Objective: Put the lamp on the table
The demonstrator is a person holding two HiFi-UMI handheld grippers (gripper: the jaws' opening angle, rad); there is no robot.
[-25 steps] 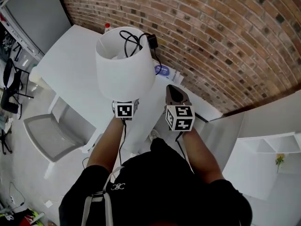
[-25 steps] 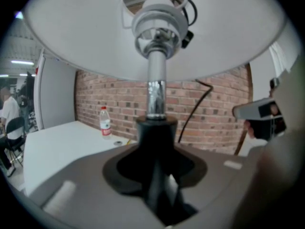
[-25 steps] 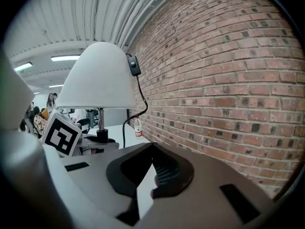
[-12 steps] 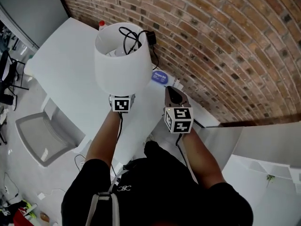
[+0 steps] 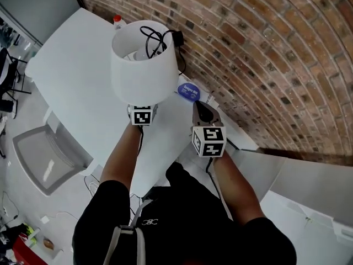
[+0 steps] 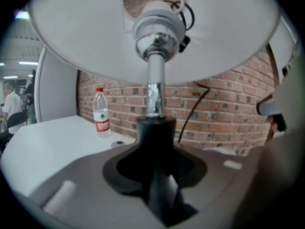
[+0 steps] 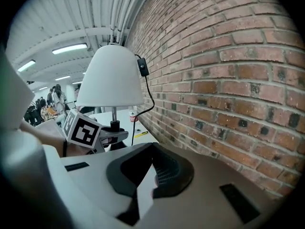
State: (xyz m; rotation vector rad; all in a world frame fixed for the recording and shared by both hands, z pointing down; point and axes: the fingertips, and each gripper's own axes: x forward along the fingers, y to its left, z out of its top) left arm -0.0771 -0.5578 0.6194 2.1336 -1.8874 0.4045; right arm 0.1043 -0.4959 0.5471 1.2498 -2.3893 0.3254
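Nearest the camera, in the lower centre of the head view, the person's two forearms reach up the frame side by side. The left gripper (image 5: 142, 112) sits just under the lower rim of the lamp (image 5: 144, 65). In the left gripper view its jaws stand fairly wide and are clamped on the lamp's black collar (image 6: 156, 133), with the chrome stem rising straight up from them into the shade. The lamp's long axis is therefore upright and runs away from the jaws toward the top of that frame, so the whole load hangs on the left hand. The right gripper (image 5: 203, 110) is just beside it, to the right of centre in the head view, apart from the lamp. In the right gripper view its jaws (image 7: 143, 175) are drawn together with nothing between them, and the lamp (image 7: 112, 78) stands off at centre left. Beyond both grippers the white table (image 5: 66, 70) spreads across the upper left, below and ahead of the shade. Judging from this, what remains is a straight lowering onto it, keeping the stem vertical. A black cord (image 5: 157, 37) is bundled in the shade's open top. Farther back stand a water bottle (image 5: 117, 20) and the brick wall (image 5: 265, 48).
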